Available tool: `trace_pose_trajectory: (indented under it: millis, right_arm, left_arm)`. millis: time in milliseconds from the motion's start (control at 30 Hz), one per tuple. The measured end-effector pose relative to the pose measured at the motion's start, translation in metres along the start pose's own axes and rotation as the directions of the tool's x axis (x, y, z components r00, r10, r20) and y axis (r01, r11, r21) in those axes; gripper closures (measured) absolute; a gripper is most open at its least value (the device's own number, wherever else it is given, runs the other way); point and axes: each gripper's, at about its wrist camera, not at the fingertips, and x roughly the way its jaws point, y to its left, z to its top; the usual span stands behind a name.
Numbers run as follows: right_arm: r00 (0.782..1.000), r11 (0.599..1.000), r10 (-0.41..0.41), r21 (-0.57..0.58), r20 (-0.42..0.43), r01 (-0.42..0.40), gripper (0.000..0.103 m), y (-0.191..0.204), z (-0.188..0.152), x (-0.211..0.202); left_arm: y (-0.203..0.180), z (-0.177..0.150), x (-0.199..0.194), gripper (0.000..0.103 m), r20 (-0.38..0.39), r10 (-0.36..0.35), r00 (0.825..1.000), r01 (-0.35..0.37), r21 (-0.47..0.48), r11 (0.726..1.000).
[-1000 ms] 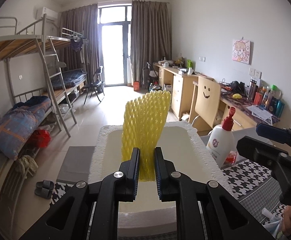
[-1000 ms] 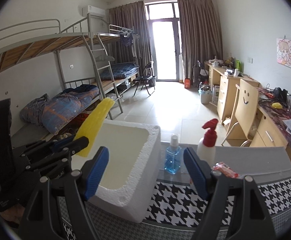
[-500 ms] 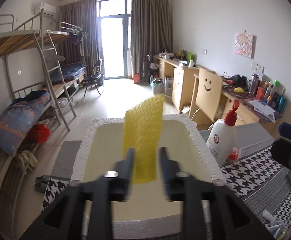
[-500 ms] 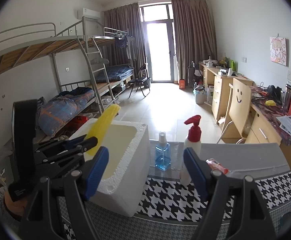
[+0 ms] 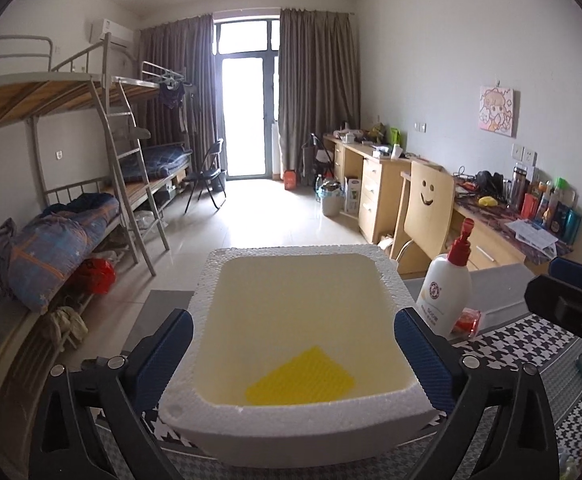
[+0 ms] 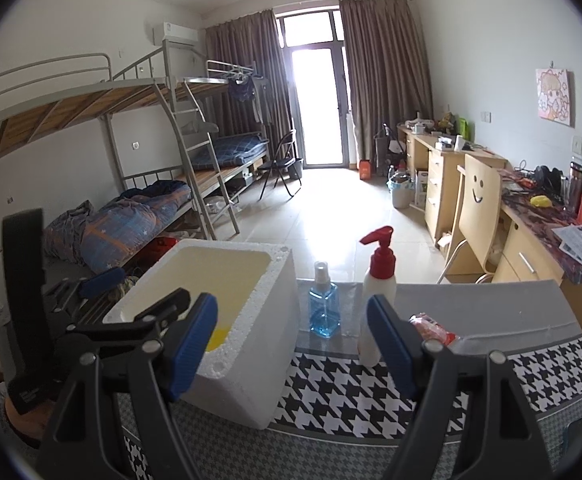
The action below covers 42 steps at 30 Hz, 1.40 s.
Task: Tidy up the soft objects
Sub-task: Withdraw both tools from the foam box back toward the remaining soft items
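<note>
A yellow foam net sleeve [image 5: 299, 377] lies flat on the floor of the white styrofoam box [image 5: 391, 280], near its front wall. A sliver of it shows in the right wrist view [image 6: 217, 335] inside the box [image 6: 251, 360]. My left gripper [image 5: 293, 354] is open and empty, its blue pads on either side of the box's front. My right gripper [image 6: 291, 344] is open and empty, above the houndstooth cloth to the right of the box. The left gripper also shows in the right wrist view [image 6: 103, 300] at the left of the box.
A white pump bottle with a red top [image 5: 449, 288] stands right of the box, also in the right wrist view [image 6: 379, 280]. A blue spray bottle [image 6: 323, 306] and a red packet [image 6: 433, 326] sit on the houndstooth tablecloth [image 6: 351, 396]. Bunk beds stand left, desks right.
My left gripper opened wide and let go of the yellow foam net, which dropped flat into the box. The right gripper stayed open and shifted slightly.
</note>
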Motion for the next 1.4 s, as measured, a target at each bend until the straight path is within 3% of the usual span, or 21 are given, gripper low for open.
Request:
trace_pose_trajectory:
  millis: [200, 433, 1400]
  right_arm:
    - [1.000, 1.000, 0.008, -0.011, 0.019, -0.008, 0.022, 0.002, -0.002, -0.008]
    - [0.999, 1.000, 0.009, -0.016, 0.050, -0.008, 0.013, 0.004, -0.005, -0.021]
    - [0.995, 1.000, 0.011, 0.003, 0.102, -0.012, 0.013, 0.001, -0.027, -0.067]
  left_arm:
    - [0.000, -0.001, -0.011, 0.001, 0.015, -0.003, 1.000, 0.003, -0.011, 1.000]
    - [0.000, -0.005, -0.031, 0.001, 0.049, -0.010, 0.999, 0.010, -0.013, 1.000]
    - [-0.014, -0.033, -0.102, 0.001, 0.137, -0.038, 0.990, 0.037, 0.008, 0.999]
